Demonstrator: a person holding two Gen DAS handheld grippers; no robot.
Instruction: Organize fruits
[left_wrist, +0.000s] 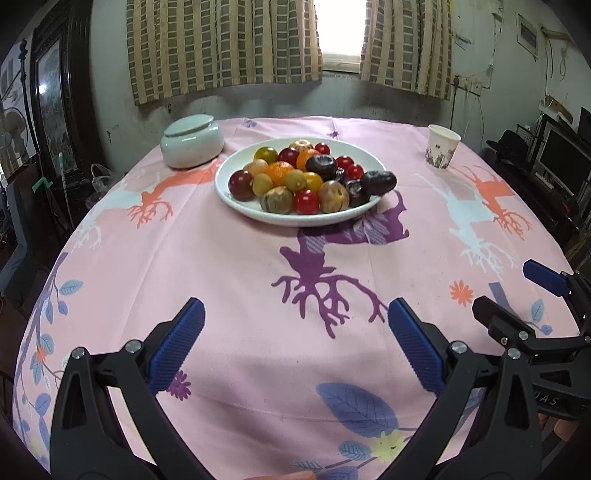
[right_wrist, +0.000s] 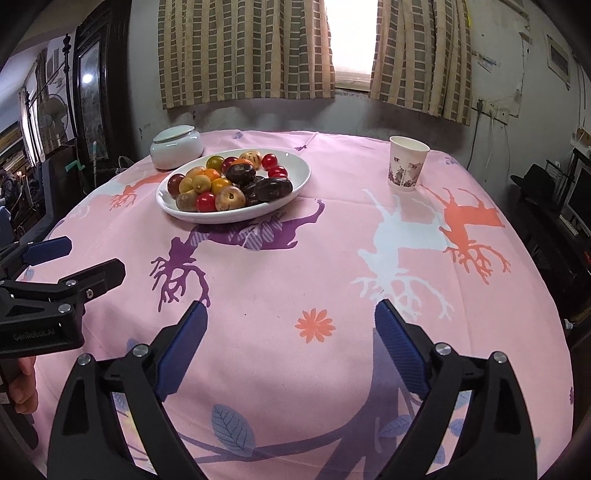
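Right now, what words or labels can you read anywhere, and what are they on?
"GenRobot.AI": on the black body of the left tool, seen from the right wrist.
"OAS": part of a cut-off word on the right tool.
Paper cup: a printed picture, no readable words.

So the left gripper (left_wrist: 295, 314) is hovering low over the pink deer-print cloth (left_wrist: 229, 258) covering the counter, jaws spread wide with nothing sitting between them, and the right gripper (left_wrist: 513, 291) is poking in from the right edge, also standing open and empty. Further back a white plate (left_wrist: 236, 199) is sitting there piled with fruits (left_wrist: 306, 177) – red, yellow, orange and dark purple ones all touching each other. A pale lidded jar (left_wrist: 192, 142) is sitting just beside the plate on the left, and a paper cup (left_wrist: 442, 147) is standing upright well off to the right.
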